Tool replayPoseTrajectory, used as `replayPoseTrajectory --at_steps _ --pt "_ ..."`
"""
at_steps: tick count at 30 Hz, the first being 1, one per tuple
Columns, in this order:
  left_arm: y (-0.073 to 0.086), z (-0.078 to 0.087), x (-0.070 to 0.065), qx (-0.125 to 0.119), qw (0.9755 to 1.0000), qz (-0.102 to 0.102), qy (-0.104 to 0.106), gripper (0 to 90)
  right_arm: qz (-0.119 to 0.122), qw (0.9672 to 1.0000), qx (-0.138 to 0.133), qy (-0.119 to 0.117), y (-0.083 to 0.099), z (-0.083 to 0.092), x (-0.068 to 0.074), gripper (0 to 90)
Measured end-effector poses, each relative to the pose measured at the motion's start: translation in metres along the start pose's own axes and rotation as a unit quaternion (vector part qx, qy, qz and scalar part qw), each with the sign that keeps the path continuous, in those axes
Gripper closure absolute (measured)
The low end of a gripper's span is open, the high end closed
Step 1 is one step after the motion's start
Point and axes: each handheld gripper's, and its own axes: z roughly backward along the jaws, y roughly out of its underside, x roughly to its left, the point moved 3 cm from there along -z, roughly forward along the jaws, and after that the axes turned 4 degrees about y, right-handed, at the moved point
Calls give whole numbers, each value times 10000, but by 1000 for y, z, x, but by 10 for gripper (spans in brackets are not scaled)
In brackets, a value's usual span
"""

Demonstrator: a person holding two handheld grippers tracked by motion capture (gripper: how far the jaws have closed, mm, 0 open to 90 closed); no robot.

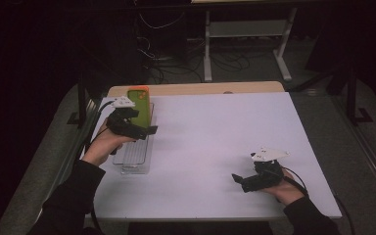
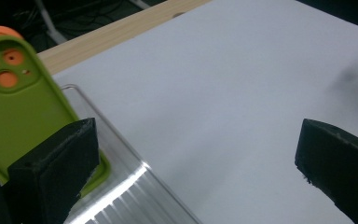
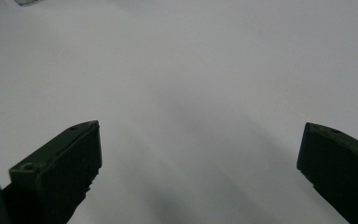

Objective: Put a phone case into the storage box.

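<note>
Phone case (image 1: pixel 139 105): green with an orange rim, standing upright at the far end of the clear rack, at the left side of the counter; in the left gripper view (image 2: pixel 21 107) its camera cut-outs show orange through the green.
Writing: no brand or label readable on the case, the rack or the grippers.
Clear rack (image 1: pixel 136 155): a long see-through tray with ribbed slots, lying along the counter's left edge; the case is the one thing seen standing in it, the near slots look bare.
Left gripper (image 1: pixel 144 130): held over the rack just in front of the case, fingers (image 2: pixel 56 163) spread wide, one finger overlapping the case's lower edge in its own view; whether it touches, cannot tell.
Counter (image 1: pixel 215 142): white sheet over a wooden top, wood strip showing at the far edge.
Right gripper (image 1: pixel 241 181): low at the near right of the counter, well apart from the rack, fingers (image 3: pixel 60 158) wide, nothing between them, bare white surface beyond.
</note>
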Motion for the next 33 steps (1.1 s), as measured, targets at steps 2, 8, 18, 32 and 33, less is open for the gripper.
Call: replayPoseTrajectory --at_steps 2,8,18,32,33 --pt "3 1 -5 -30 10000 -14 90 0 34 10000 -16 -3 -1 0 0 0" --pt "13 2 -17 -31 9996 -126 269 0 32 10000 4 -47 -1 2 -1 0" --pt "33 5 -30 -38 9990 -223 388 0 37 9999 -26 -159 -5 10 -5 0" --pt "55 9 -43 -8 9983 -367 443 0 180 9992 -164 -321 -16 19 -8 0" --pt "57 9 -44 13 9982 -385 460 0 198 9991 -176 -324 -16 20 -8 0"
